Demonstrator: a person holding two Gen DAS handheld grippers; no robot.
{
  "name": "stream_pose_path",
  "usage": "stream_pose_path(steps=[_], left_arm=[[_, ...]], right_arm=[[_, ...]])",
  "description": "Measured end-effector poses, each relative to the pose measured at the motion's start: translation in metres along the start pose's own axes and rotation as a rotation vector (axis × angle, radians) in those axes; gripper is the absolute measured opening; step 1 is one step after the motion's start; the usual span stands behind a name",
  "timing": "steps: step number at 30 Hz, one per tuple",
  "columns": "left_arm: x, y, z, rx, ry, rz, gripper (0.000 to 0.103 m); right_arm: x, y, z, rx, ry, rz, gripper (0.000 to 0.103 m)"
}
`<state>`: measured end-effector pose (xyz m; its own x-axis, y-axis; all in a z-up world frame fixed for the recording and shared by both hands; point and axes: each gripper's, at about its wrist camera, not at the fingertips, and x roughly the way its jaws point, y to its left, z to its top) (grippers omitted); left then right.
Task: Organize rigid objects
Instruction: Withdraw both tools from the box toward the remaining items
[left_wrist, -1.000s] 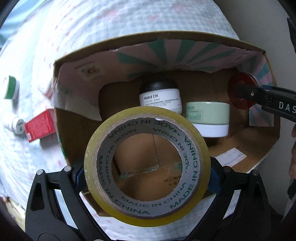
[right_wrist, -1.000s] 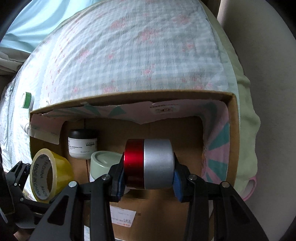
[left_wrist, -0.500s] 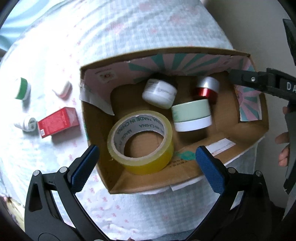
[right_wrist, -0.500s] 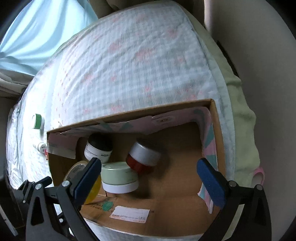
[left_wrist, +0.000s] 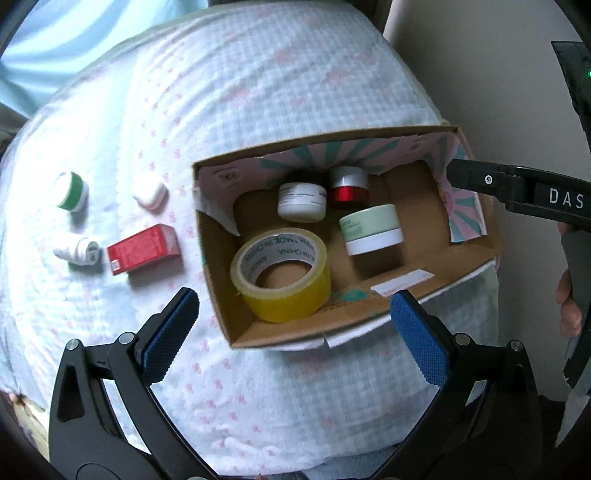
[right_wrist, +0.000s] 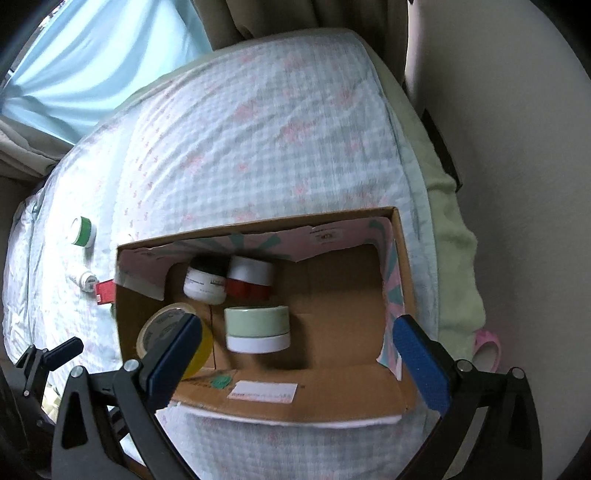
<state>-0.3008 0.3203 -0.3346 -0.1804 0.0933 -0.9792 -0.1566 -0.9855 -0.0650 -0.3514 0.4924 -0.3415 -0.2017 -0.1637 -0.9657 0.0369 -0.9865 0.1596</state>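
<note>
The cardboard box (left_wrist: 402, 295) sits open on the bed (left_wrist: 258, 92), near its right edge by the wall, and it holds four rigid objects. The bed, covered in a pale checked sheet with pink marks, is the largest thing in both views. Inside the box, the yellow tape roll (left_wrist: 281, 273) lies flat in the near left corner. The green jar with a white base (left_wrist: 371, 229) stands in the middle of the floor, apart from the tape. Behind it, against the far wall, the white jar (left_wrist: 302, 201) and the red and silver jar (left_wrist: 349, 186) stand side by side, touching or nearly so.

Outside the box, to its left on the sheet, lie a red carton (left_wrist: 144, 249), a small white bottle (left_wrist: 79, 251) on its side, a white case (left_wrist: 149, 190) and a green-banded jar (left_wrist: 72, 191).

The left gripper (left_wrist: 293, 328) hovers above the box's near edge, jaws spread wide and holding nothing. The right gripper (right_wrist: 297, 354) also hangs over the near side of the box, jaws parted and empty; its left finger (right_wrist: 177, 343) covers part of the tape roll in the right wrist view.
</note>
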Motion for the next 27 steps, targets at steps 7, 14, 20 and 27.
stream_pose_path(steps=[7,14,20,27], left_arm=[[-0.048,0.013,-0.02,-0.023,-0.07,0.019,0.103],[-0.096,0.052,-0.049,-0.085,-0.147,0.04,0.103],[-0.13,0.107,-0.076,-0.157,-0.201,0.075,0.103],[-0.154,0.188,-0.106,-0.237,-0.255,0.052,0.103]], right_arm=[[-0.037,0.026,-0.01,-0.043,-0.05,0.006,0.103],[-0.074,0.066,-0.024,-0.14,-0.114,-0.016,0.103],[-0.097,0.103,-0.035,-0.178,-0.159,0.006,0.103],[-0.115,0.159,-0.051,-0.205,-0.189,0.012,0.103]])
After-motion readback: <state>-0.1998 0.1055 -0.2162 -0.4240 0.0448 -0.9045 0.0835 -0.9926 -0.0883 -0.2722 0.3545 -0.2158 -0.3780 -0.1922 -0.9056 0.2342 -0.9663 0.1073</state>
